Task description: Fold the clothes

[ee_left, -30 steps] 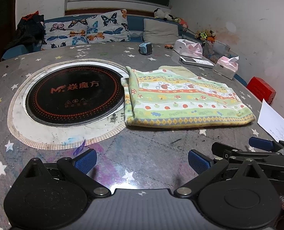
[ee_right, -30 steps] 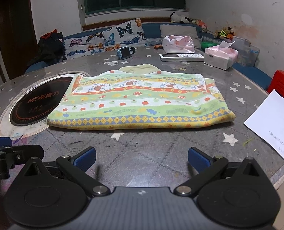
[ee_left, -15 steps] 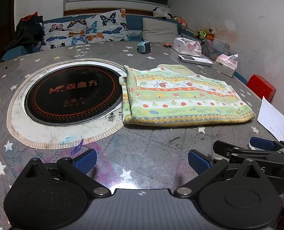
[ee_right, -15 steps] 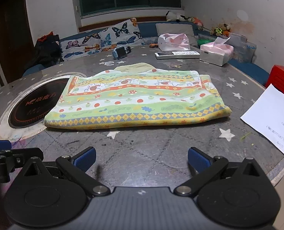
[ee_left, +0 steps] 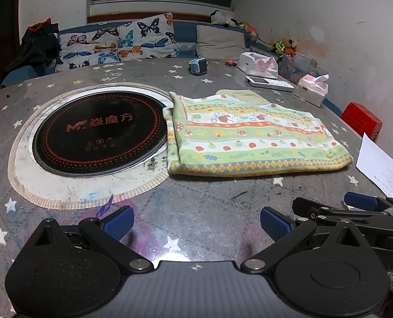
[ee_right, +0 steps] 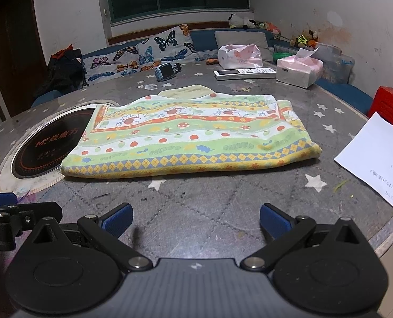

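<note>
While the folded garment (ee_right: 188,135) lies apart, left gripper (ee_left: 195,222) and right gripper (ee_right: 195,221) gape wide, apparently touching nothing.

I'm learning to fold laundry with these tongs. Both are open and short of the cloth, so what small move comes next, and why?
Probably ease the right tongs forward to the cloth's near right corner. The cloth lies flat, already folded into a long strip on the table, and both the right and left tongs are open, empty and apart from it. One more fold needs an end gripped first.
</note>
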Demonstrator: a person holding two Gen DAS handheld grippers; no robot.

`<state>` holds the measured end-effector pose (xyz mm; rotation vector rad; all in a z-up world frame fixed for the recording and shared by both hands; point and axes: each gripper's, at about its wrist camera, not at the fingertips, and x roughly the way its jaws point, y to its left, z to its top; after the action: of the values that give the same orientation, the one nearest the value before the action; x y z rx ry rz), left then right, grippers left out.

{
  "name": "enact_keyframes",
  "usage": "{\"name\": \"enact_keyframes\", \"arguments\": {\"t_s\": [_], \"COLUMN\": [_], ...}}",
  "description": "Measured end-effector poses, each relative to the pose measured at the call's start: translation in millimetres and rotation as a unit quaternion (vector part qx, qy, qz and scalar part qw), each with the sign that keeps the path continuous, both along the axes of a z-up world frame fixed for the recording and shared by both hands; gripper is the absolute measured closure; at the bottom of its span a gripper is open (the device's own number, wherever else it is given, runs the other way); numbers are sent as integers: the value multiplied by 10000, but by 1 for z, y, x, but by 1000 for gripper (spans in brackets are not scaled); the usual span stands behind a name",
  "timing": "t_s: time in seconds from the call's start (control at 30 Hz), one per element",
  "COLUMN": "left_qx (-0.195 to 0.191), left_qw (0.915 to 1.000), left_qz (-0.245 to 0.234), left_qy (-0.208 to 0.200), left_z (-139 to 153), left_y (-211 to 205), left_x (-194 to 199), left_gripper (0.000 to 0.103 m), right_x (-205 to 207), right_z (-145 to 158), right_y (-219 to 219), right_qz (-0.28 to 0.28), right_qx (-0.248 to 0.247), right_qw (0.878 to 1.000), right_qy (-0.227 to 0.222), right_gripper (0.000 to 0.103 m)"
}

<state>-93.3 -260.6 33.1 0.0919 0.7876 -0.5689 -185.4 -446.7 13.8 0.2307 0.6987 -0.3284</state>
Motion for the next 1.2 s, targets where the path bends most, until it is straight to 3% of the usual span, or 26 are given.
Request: {"name": "enact_keyframes", "arguments": {"t_s": [1.2], "left_qx": [15], "left_qw": [10000], "left_qz": [-47], "left_qy": [25], "left_z": [1], "left_y": [-6], "left_x": [7], "left_gripper": [0], "right_x": [10], "right_z": [-3], "right_y": [-1], "right_qz": [-9], "right_qx": [84], "right_qw": [10000], "right_qy": [27], "right_gripper": [0]}}
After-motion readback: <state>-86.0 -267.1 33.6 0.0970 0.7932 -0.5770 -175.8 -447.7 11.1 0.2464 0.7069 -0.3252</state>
